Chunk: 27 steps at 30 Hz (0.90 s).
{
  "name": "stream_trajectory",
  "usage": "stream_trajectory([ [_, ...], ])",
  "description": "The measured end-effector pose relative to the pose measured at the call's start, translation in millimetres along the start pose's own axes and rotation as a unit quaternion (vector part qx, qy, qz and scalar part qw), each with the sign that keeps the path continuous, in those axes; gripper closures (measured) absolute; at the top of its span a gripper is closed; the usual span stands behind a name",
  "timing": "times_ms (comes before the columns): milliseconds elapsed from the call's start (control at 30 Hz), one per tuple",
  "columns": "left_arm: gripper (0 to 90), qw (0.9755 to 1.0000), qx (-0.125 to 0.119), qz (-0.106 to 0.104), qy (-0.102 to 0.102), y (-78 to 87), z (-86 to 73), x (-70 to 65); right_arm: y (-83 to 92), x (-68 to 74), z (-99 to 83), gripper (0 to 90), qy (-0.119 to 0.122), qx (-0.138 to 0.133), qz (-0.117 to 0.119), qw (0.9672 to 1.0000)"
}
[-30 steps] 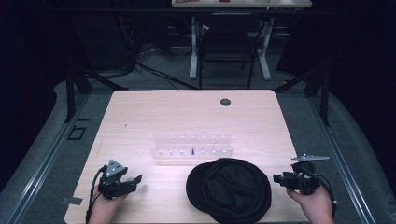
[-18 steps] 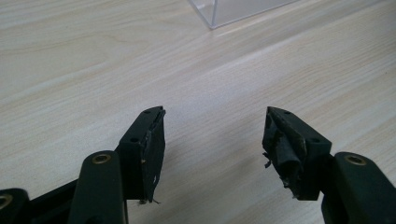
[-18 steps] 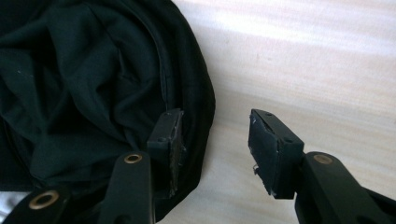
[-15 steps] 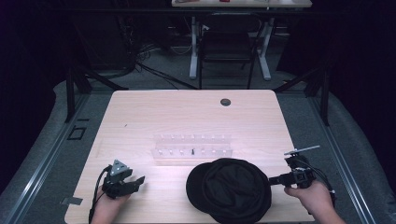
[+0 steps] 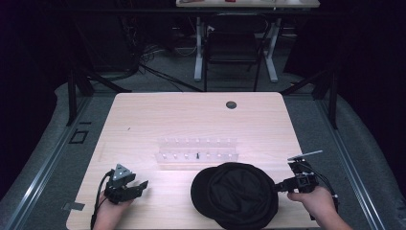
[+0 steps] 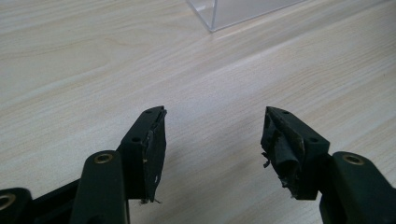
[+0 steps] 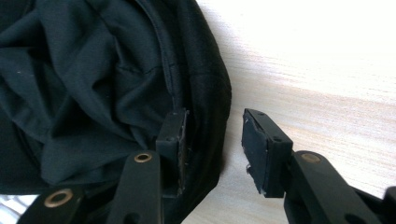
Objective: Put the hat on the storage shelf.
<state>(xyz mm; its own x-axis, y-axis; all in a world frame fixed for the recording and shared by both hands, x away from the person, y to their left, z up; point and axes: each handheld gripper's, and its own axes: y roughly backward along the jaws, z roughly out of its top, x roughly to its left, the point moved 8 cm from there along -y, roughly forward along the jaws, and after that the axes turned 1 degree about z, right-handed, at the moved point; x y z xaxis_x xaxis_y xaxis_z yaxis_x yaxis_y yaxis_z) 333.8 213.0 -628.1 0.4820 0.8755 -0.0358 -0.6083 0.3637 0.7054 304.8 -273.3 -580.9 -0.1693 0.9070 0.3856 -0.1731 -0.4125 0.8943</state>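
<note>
A black fabric hat (image 5: 234, 196) lies crumpled at the table's front middle. My right gripper (image 5: 278, 186) is at its right edge, pointing left. In the right gripper view the hat's rim (image 7: 205, 93) runs between the jaws of the right gripper (image 7: 215, 140). One pad rests on the inner fabric and the other stands off it over bare wood. These jaws have just been closing. My left gripper (image 5: 141, 186) rests at the front left, open over bare wood with nothing between the jaws of the left gripper (image 6: 215, 135), which have just narrowed a little.
A clear plastic rack (image 5: 197, 149) with several small pegs stands behind the hat, its corner (image 6: 233, 11) ahead of my left gripper. A round cable hole (image 5: 231, 104) sits near the far edge of the wooden table (image 5: 167, 115). Dark floor and a desk frame lie beyond.
My right gripper has edged left onto the hat's right rim and its jaws have narrowed. The left gripper stayed in place with its jaws slightly narrower.
</note>
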Motion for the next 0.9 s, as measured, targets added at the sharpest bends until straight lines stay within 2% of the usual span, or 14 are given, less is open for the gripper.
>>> stream_trajectory([
  [33, 40.0, 1.0000, 0.000, 0.000, -0.001, -0.3, 0.0, -0.4, -1.7, 0.4, 0.6, 61.8, -0.010, -0.006, 0.002, 0.9999],
  [133, 39.8, 1.0000, 0.000, 0.000, -0.003, -0.5, 0.1, -1.0, -3.5, -3.2, 0.3, 61.8, -0.010, 0.007, 0.001, 0.9999],
  [167, 39.7, 1.0000, -0.001, 0.001, -0.003, -0.7, 0.2, -1.2, -5.2, -3.6, 0.5, 61.4, -0.015, 0.007, -0.001, 0.9999],
  [200, 39.4, 1.0000, -0.001, 0.001, -0.003, -0.9, 0.1, -1.1, -9.0, -4.1, 0.3, 61.1, -0.031, 0.007, 0.002, 0.9995],
  [233, 39.4, 1.0000, -0.001, 0.001, -0.003, -0.9, 0.1, -1.1, -9.0, -4.1, 0.3, 61.1, -0.031, 0.007, 0.002, 0.9995],
  [267, 39.4, 1.0000, 0.001, 0.001, -0.002, -0.8, -0.2, -0.8, -8.6, -5.7, -1.2, 61.1, -0.021, 0.025, 0.003, 0.9995],
  [433, 38.9, 1.0000, 0.000, 0.001, 0.003, -1.5, -0.3, 0.4, -18.7, -3.4, -1.4, 65.1, -0.034, 0.020, 0.008, 0.9992],
  [533, 38.8, 1.0000, 0.001, 0.001, 0.005, -1.2, -0.4, 0.7, -19.8, -4.9, -1.6, 67.8, -0.042, 0.031, 0.020, 0.9984],
  [633, 38.7, 1.0000, 0.000, 0.001, 0.006, -1.2, -0.3, 1.1, -20.6, -4.9, -1.3, 70.4, -0.035, 0.037, 0.023, 0.9984],
  [667, 38.7, 1.0000, 0.000, 0.002, 0.005, -1.4, -0.3, 1.2, -22.2, -4.2, -0.5, 71.8, -0.038, 0.028, 0.025, 0.9986],
  [700, 38.6, 1.0000, 0.000, 0.002, 0.007, -1.5, -0.4, 1.1, -21.8, -4.4, -1.1, 73.4, -0.031, 0.035, 0.026, 0.9986],
  [833, 38.5, 1.0000, 0.001, 0.002, 0.006, -1.9, -0.4, 1.1, -22.1, -3.2, -1.0, 78.9, -0.034, 0.039, 0.036, 0.9980],
  [867, 38.5, 1.0000, 0.001, 0.002, 0.006, -2.1, -0.5, 1.0, -21.9, -1.6, -0.7, 82.7, -0.035, 0.039, 0.050, 0.9974],
  [900, 38.5, 1.0000, 0.001, 0.002, 0.006, -2.1, -0.5, 1.0, -21.6, -1.4, -0.8, 84.3, -0.034, 0.041, 0.054, 0.9971],
])
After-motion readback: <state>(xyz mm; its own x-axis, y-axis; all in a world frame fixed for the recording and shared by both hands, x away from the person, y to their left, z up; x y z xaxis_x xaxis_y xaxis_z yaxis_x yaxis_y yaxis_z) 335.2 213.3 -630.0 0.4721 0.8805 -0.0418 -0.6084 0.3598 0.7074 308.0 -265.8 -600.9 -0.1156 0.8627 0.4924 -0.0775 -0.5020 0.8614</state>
